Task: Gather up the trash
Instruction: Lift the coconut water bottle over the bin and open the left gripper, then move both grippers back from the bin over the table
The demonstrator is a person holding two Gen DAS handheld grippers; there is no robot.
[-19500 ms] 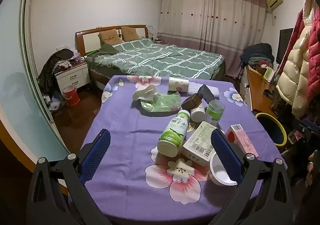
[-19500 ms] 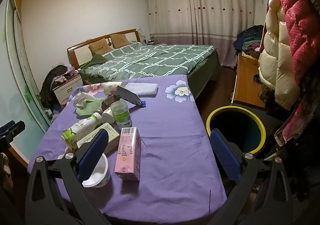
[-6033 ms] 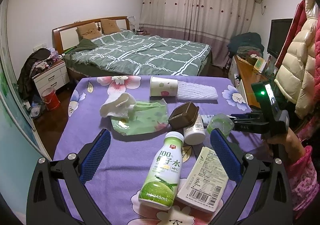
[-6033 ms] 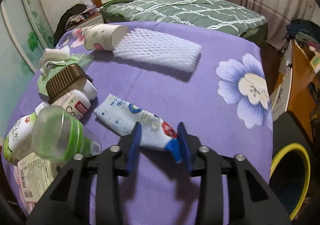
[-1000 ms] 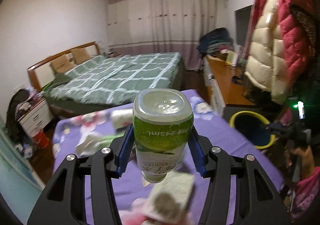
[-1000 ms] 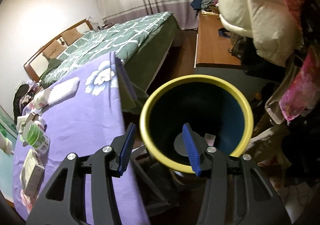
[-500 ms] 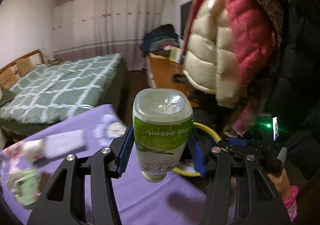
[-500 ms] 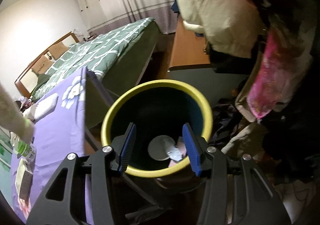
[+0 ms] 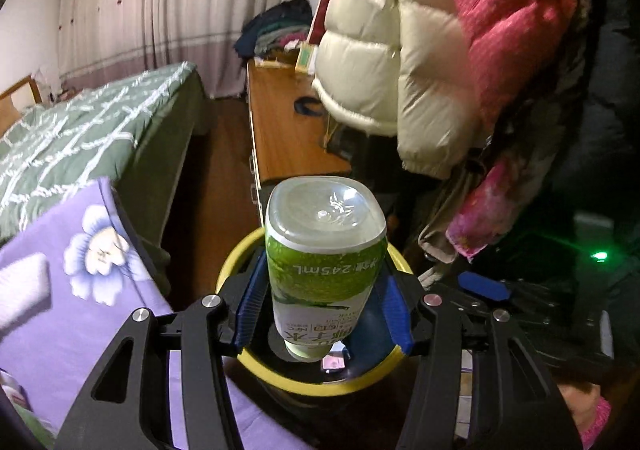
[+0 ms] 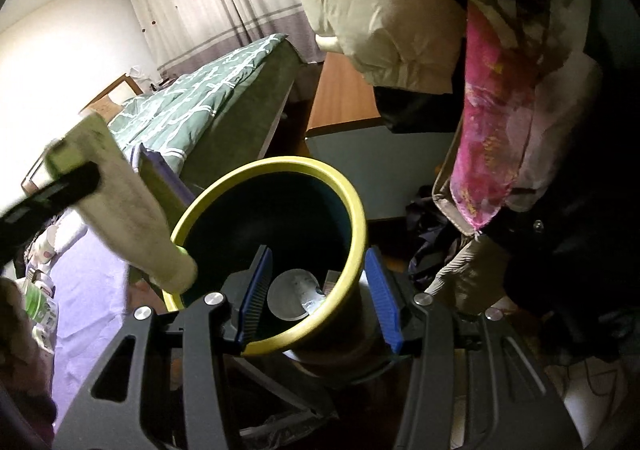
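Note:
My left gripper [image 9: 323,310] is shut on a green-and-white drink bottle [image 9: 324,254], held cap down over the yellow-rimmed bin [image 9: 320,384]. In the right wrist view the same bottle [image 10: 120,202] hangs tilted over the bin's near-left rim [image 10: 344,194]. My right gripper [image 10: 318,294] is partly open and empty, just above the bin's front rim. A white round lid [image 10: 294,294] and small scraps lie at the bin's bottom.
The purple flowered tablecloth [image 9: 72,290] lies left of the bin, with more trash at its far left [image 10: 38,298]. Hanging puffer coats [image 9: 440,50] crowd the right. A wooden desk [image 9: 288,130] and a green bed [image 9: 80,130] stand behind.
My left gripper has carried the bottle from over the table rightward and down to above the bin. My right gripper has stayed over the bin, empty.

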